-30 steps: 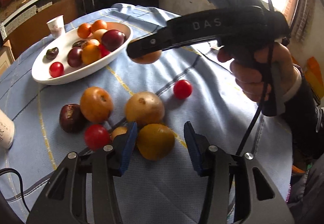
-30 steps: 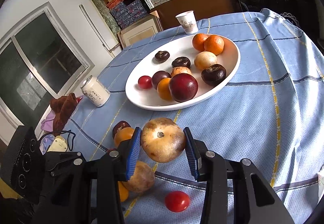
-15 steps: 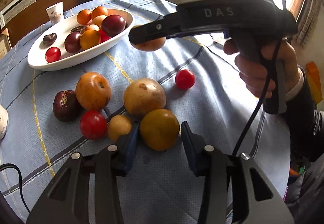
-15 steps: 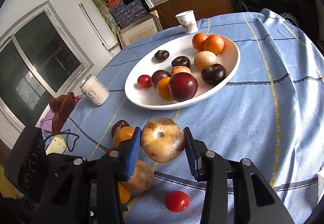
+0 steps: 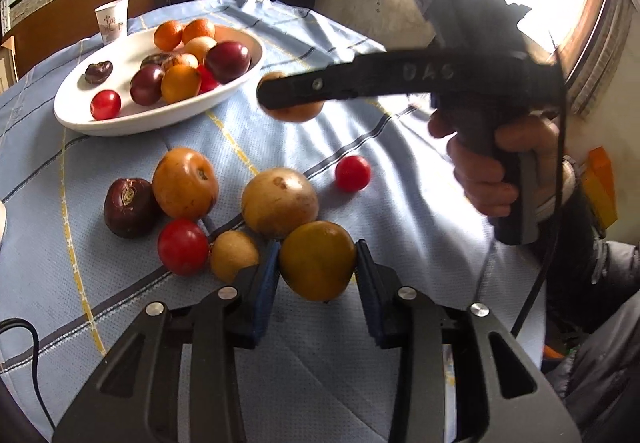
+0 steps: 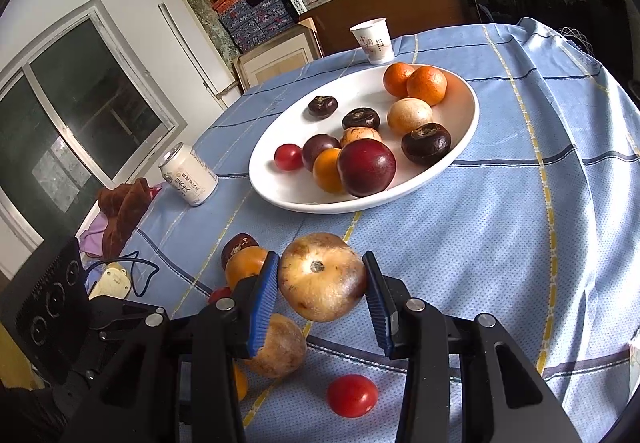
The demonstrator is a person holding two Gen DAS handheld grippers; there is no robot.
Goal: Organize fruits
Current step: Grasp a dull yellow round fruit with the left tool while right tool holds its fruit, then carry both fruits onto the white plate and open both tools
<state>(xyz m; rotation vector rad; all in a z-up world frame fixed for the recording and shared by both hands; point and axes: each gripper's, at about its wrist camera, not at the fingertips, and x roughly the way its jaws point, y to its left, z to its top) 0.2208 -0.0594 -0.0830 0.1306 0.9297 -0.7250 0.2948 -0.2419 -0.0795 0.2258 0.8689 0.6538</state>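
My left gripper point(image 5: 316, 271) is low over the blue cloth, its jaws closing. Both blue pads touch a yellow-orange fruit point(image 5: 317, 261) that rests on the cloth. Around it lie a tan fruit point(image 5: 280, 202), a small tan one point(image 5: 234, 255), a red tomato point(image 5: 183, 247), an orange fruit point(image 5: 185, 183), a dark chestnut-like one point(image 5: 128, 207) and a small tomato point(image 5: 353, 173). My right gripper point(image 6: 320, 283) is shut on a speckled tan fruit point(image 6: 322, 277), held in the air just short of the white plate point(image 6: 460, 147), which holds several fruits.
A paper cup point(image 6: 374, 41) stands behind the plate and a drink can point(image 6: 189, 179) to its left. A brown cloth point(image 6: 122, 211) and a cable lie at the table's left edge. A person's hand point(image 5: 492, 163) grips the right tool's handle.
The left gripper's jaws have narrowed around the yellow-orange fruit until the pads touch it, and the tool has rolled a little. The right gripper and its tan fruit have stayed still.
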